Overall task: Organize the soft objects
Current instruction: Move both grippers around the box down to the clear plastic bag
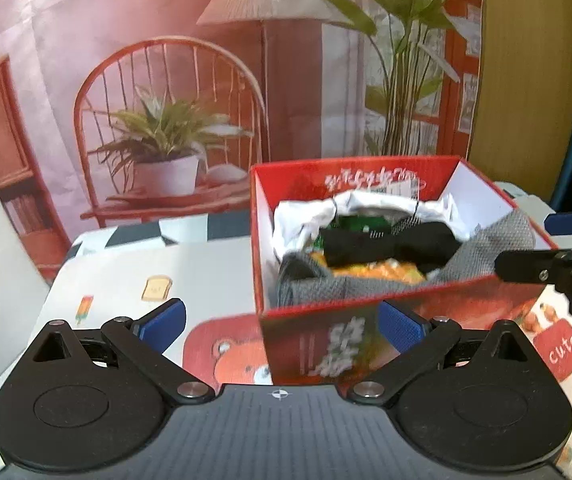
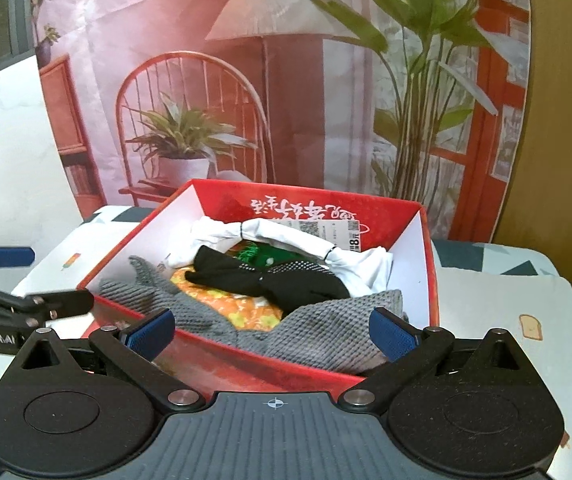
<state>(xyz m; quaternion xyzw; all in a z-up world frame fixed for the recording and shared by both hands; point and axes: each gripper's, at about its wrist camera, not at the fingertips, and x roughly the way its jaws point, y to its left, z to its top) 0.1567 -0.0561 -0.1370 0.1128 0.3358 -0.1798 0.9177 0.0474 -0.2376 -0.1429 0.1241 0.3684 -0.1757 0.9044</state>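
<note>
Both empty and spread wide, the right gripper (image 2: 272,334) hovers nearer the grey knit (image 2: 314,332) at 12 o'clock than the left gripper (image 1: 282,326).

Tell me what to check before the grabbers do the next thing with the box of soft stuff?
1. Left gripper empty, jaws wide: ok.
2. Right gripper empty, jaws wide: ok.
3. Red cardboard box upright on the table: ok.
4. Grey knitted cloth fully inside the box: not ok, it drapes over the near rim.
5. Black dotted glove inside, lying on top of the pile: ok.
6. Nothing soft left outside the box: cannot tell, only part of the patterned tablecloth shows.
</note>
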